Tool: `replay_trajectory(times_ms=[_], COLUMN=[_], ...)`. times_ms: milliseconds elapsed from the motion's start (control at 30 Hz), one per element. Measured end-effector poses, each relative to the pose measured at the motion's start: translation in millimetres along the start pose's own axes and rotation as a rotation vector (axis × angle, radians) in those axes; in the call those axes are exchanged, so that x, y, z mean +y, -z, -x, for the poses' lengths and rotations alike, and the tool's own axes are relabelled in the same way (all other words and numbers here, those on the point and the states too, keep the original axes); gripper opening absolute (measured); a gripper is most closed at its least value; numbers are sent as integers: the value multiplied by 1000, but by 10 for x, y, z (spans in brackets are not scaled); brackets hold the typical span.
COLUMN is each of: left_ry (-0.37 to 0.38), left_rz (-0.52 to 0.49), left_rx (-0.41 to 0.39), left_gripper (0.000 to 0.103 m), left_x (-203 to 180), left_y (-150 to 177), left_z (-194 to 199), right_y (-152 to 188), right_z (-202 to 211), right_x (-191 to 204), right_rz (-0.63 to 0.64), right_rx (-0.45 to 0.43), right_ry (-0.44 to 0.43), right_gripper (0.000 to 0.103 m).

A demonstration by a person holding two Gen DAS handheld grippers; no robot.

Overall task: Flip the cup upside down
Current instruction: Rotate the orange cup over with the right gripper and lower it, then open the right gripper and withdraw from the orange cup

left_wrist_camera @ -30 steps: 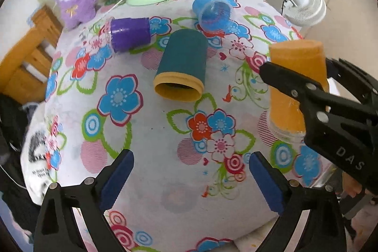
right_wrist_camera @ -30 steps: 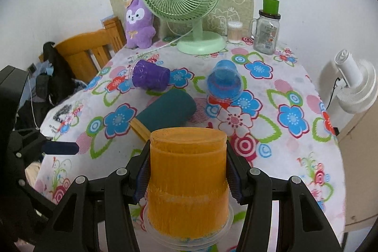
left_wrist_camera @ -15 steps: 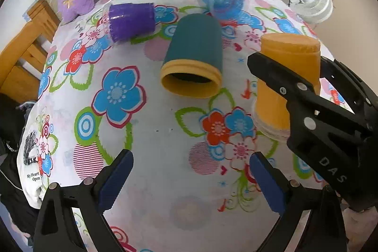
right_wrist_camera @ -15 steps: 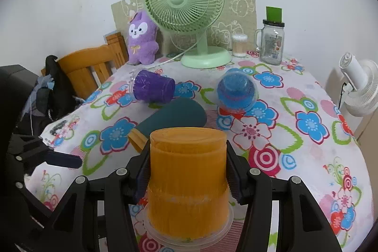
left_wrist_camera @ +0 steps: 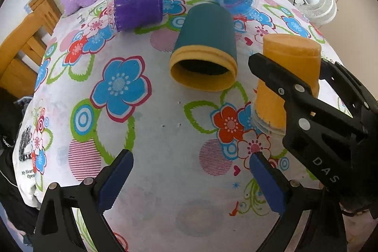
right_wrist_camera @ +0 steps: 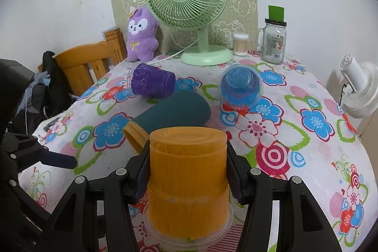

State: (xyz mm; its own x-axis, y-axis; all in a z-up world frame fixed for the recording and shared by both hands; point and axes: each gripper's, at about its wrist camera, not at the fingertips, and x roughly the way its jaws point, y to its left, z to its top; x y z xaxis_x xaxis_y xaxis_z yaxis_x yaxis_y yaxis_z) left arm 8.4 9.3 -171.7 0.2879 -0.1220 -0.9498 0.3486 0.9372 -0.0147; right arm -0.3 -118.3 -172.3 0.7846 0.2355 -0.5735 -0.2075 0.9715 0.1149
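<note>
Orange cup (right_wrist_camera: 187, 178) stands rim-down at the bottom centre of your right wrist view, clamped between your right gripper's (right_wrist_camera: 187, 177) jaws. Your left gripper (left_wrist_camera: 189, 181) hangs wide open over the flowered tablecloth (left_wrist_camera: 146, 141), near the teal cup (left_wrist_camera: 205, 46) lying sideways.

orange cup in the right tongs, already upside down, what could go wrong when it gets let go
1. The orange cup is clamped by the right tongs with its rim near the cloth; whether it touches is unclear, so an early release might tip it.
2. The teal cup lies on its side close beside it; a nudge could roll it.
3. The open left tongs hover nearby and could bump the right one.
</note>
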Motion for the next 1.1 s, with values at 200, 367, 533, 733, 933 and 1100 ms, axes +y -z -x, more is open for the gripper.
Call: replay_trajectory(times_ms=[200, 367, 533, 733, 933, 1100], left_ry=[17, 35, 43, 22, 36, 17], left_rz=[9, 22, 48, 114, 222, 270], left_rx=[21, 40, 32, -17, -73, -121], left_gripper=[100, 100, 100, 100, 100, 100], left_x=[3, -27, -62, -76, -77, -127], left_y=[48, 82, 125, 138, 36, -8], left_z=[-12, 47, 266, 706, 1107, 1370], right_y=[56, 33, -84, -386, -680, -816], right_z=[30, 116, 351, 713, 1109, 1320], right_x=[-19, -15, 9, -63, -276, -365], right_rz=[-50, -94, -90, -66, -121, -128], right_rx=[62, 125, 185, 300, 322, 348], right_ry=[-26, -33, -57, -11, 45, 87], right_gripper=[77, 91, 93, 93, 93, 93])
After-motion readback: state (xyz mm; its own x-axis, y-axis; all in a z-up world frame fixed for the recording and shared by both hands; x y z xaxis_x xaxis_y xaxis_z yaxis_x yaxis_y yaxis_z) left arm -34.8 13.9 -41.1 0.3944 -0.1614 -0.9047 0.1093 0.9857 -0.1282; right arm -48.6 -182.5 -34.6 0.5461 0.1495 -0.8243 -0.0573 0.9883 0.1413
